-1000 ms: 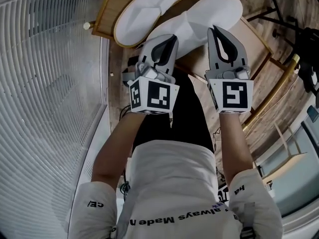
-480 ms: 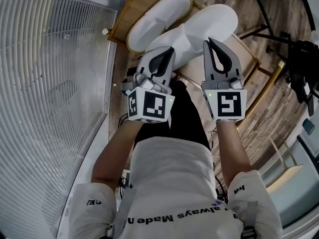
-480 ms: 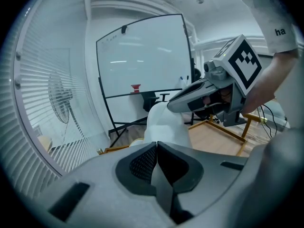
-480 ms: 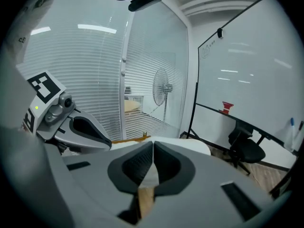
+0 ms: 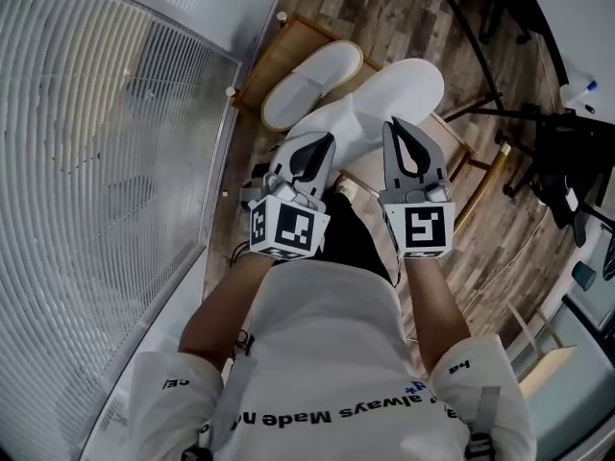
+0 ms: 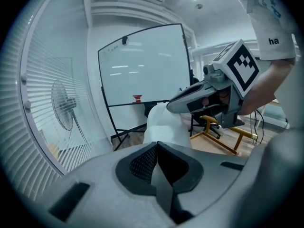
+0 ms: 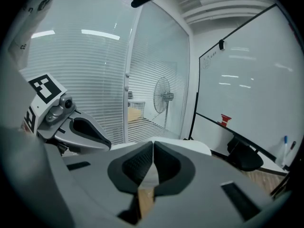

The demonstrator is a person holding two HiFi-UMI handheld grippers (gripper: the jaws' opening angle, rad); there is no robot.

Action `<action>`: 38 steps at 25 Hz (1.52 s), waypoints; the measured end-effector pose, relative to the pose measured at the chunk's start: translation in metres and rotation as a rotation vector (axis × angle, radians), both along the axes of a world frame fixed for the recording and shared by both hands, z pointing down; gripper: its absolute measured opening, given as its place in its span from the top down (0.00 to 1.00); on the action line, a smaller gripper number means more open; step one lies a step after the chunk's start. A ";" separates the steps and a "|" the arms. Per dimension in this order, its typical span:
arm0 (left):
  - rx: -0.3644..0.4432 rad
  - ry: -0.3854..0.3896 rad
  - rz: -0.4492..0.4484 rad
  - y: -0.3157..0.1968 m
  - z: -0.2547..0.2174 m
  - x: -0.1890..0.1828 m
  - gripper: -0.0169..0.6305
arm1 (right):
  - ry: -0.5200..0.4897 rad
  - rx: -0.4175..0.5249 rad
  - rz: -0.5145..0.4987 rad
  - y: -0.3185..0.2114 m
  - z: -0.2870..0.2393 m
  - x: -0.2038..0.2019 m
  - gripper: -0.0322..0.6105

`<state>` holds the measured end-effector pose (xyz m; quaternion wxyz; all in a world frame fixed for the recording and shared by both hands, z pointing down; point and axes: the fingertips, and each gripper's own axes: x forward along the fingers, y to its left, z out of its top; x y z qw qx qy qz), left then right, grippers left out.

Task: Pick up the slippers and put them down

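Note:
I hold one white slipper (image 5: pixel 394 89) up in the air above a wooden rack (image 5: pixel 272 54). My left gripper (image 5: pixel 322 142) is shut on its near left edge and my right gripper (image 5: pixel 392 125) is shut on its near right edge. The other white slipper (image 5: pixel 309 86) lies on the rack below. In the left gripper view the held slipper (image 6: pixel 166 127) rises just past the closed left gripper (image 6: pixel 156 144), with the right gripper (image 6: pixel 209 91) beside it. The right gripper view shows white slipper (image 7: pixel 192 148) past the closed right gripper (image 7: pixel 153 144).
A glass wall with blinds (image 5: pixel 96 161) runs along the left. Black stand legs and gear (image 5: pixel 543 137) crowd the wooden floor at right. A whiteboard (image 6: pixel 142 65) on a stand and a fan (image 7: pixel 163 96) behind glass stand ahead.
Both grippers have risen together with the slipper. The rack and the other slipper now lie farther below and look smaller.

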<state>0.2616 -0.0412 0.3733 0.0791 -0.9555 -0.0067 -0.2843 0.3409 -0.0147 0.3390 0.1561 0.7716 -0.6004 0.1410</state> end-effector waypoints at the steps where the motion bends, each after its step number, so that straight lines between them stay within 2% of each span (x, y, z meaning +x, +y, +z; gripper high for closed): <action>1: 0.001 0.005 0.000 0.002 -0.007 -0.001 0.95 | 0.001 0.002 0.000 0.002 -0.007 -0.001 0.93; 9: 0.035 0.026 -0.015 0.007 -0.048 -0.011 0.95 | 0.009 0.034 0.001 0.011 -0.046 -0.011 0.93; 15: 0.056 0.027 -0.039 0.012 -0.058 -0.015 0.95 | 0.018 0.060 -0.040 0.013 -0.059 -0.015 0.93; 23: 0.090 0.033 -0.171 0.032 -0.072 -0.039 0.95 | 0.022 0.087 -0.189 0.018 -0.071 -0.036 0.93; 29: 0.088 0.033 -0.278 0.032 -0.075 -0.089 0.95 | 0.011 0.101 -0.290 0.008 -0.077 -0.087 0.93; 38: 0.112 0.043 -0.427 0.022 -0.078 -0.202 0.95 | 0.031 0.119 -0.453 -0.012 -0.081 -0.201 0.93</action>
